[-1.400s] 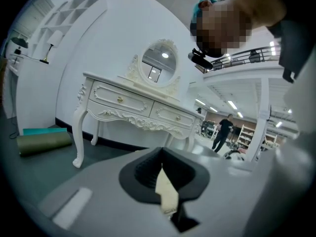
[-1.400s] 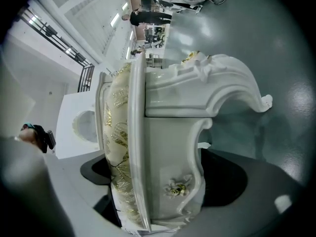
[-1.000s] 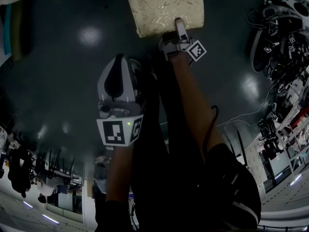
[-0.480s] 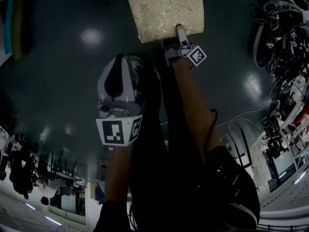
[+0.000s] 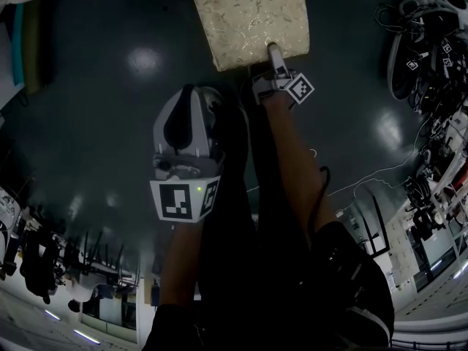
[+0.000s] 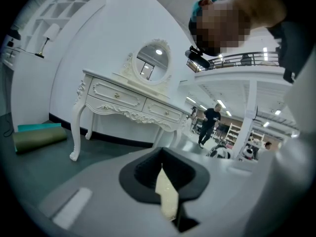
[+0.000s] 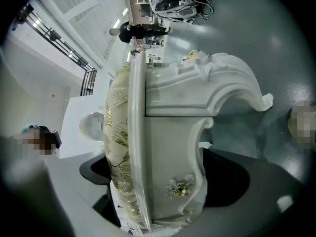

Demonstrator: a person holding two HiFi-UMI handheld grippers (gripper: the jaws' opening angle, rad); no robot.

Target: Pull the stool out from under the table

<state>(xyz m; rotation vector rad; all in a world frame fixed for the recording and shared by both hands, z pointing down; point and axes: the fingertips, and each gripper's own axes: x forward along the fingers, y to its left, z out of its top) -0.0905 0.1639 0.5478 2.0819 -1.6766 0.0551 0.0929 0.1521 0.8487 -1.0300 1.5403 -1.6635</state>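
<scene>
The stool (image 5: 248,17) has a cream, gold-patterned cushion and stands on the dark floor at the top of the head view. My right gripper (image 5: 273,55) is shut on its near edge. In the right gripper view the cushion and carved white frame of the stool (image 7: 168,147) fill the space between the jaws. My left gripper (image 5: 189,97) hangs apart from the stool, lower left of it, with its jaws closed on nothing. The left gripper view looks past that gripper (image 6: 167,191) at the white dressing table (image 6: 123,100) by the wall.
A heap of cables and gear (image 5: 431,64) lies on the floor at the right. A rolled green mat (image 6: 39,138) rests left of the table, an oval mirror (image 6: 150,63) stands on it, and a person (image 6: 210,122) walks in the background.
The stool's near edge and my right gripper have shifted slightly toward me. My left gripper has drifted a little down and right.
</scene>
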